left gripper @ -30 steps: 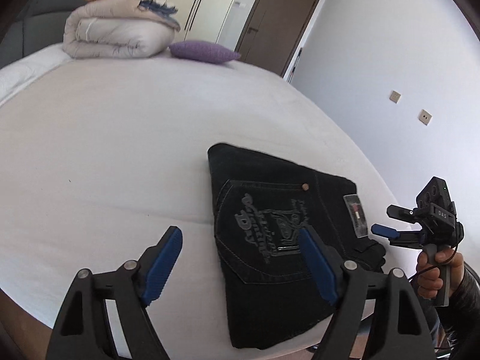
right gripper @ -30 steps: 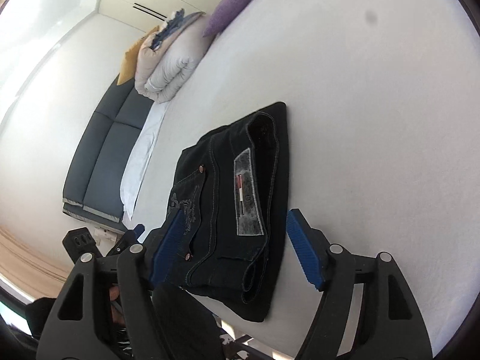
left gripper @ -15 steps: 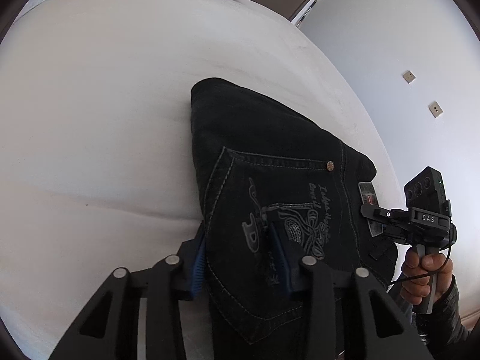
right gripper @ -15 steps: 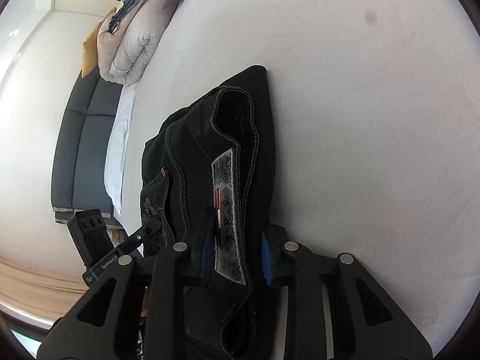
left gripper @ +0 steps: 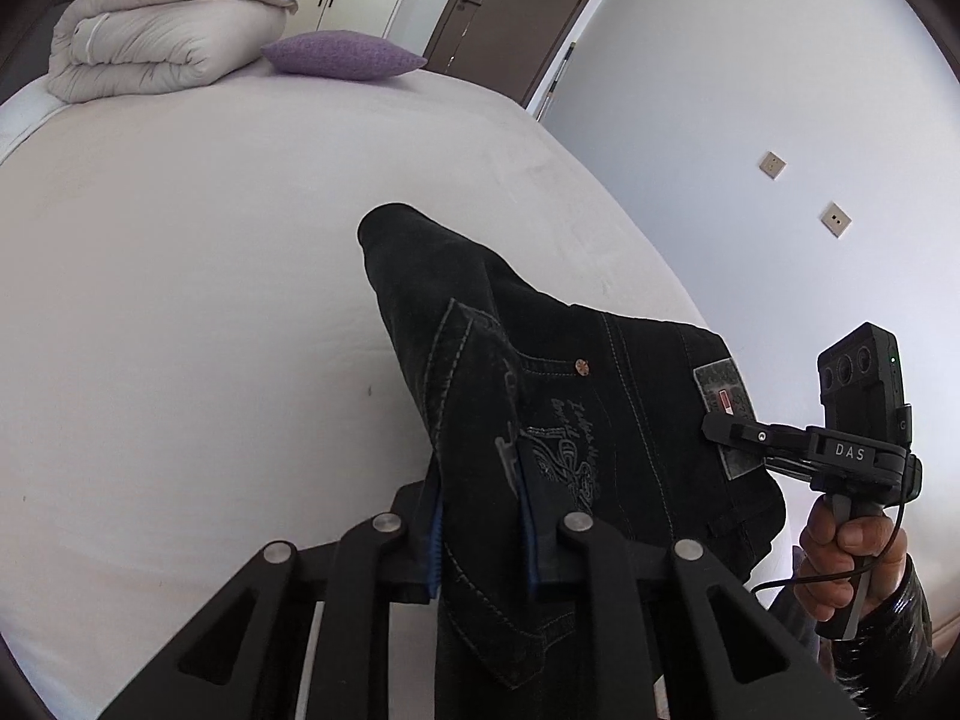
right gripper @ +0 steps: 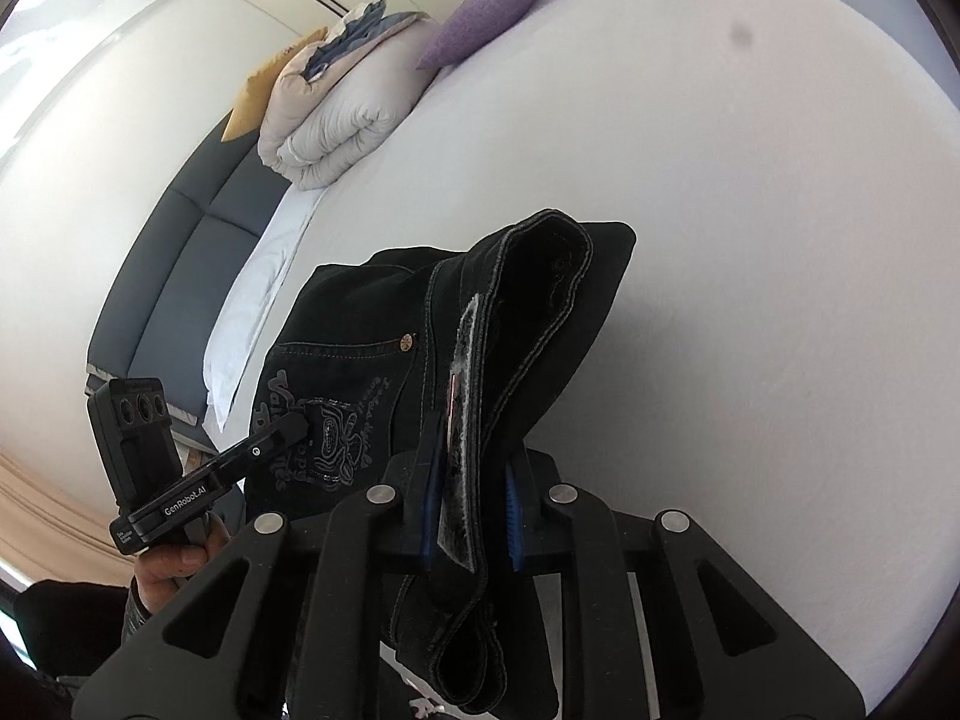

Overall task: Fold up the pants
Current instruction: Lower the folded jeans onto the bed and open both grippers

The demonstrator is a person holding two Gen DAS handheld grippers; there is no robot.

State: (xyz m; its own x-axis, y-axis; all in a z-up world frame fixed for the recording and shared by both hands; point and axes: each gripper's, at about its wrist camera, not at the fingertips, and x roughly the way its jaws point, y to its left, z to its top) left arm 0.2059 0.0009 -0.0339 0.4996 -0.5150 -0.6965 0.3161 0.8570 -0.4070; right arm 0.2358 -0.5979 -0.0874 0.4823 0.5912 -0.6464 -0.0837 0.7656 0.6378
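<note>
The folded black jeans point(left gripper: 540, 372) are held up off the white bed point(left gripper: 180, 300), their near edge raised and the far fold hanging toward the sheet. My left gripper point(left gripper: 480, 516) is shut on the pocket side of the jeans, blue pads pinching the denim. My right gripper point(right gripper: 471, 504) is shut on the waistband side of the jeans point(right gripper: 372, 324), by the grey label point(right gripper: 462, 396). The right gripper also shows in the left wrist view point(left gripper: 738, 435), and the left gripper in the right wrist view point(right gripper: 297, 426).
A rolled beige duvet point(left gripper: 156, 42) and a purple cushion point(left gripper: 342, 54) lie at the far end of the bed. A dark sofa point(right gripper: 174, 240) stands beyond the bed's left side. A wall with sockets point(left gripper: 834, 219) is on the right.
Both grippers went from open above the jeans to shut on their near edge, then lifted that edge off the bed.
</note>
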